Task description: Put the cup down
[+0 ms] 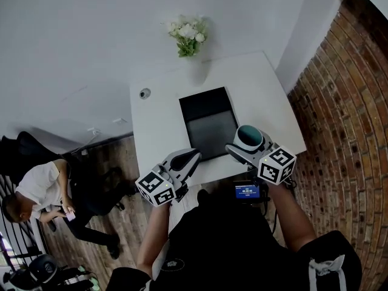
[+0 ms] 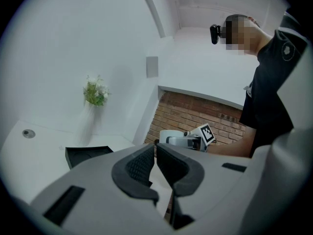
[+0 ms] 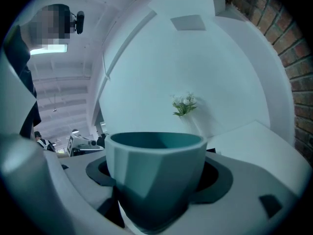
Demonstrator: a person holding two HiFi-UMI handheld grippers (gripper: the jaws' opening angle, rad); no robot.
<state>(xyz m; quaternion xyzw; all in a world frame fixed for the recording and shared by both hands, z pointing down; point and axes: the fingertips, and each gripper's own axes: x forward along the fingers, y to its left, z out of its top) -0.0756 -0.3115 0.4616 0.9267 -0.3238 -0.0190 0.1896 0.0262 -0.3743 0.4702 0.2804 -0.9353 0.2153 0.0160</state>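
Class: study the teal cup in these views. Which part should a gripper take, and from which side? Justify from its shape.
Take the cup by its faceted wall at mid-height, coming level from the side, fingers on opposite faces. It sits upright, mouth up, no handle visible, narrowing toward the base. The right gripper holds it this way.

The cup (image 1: 250, 137) is blue-green, with flat slanted sides and a wide round top. It stands straight up with its open top facing up. The right gripper (image 3: 155, 190) holds it between its two jaws, over the near edge of the white table (image 1: 273, 102), just beside the black tray (image 1: 209, 123).
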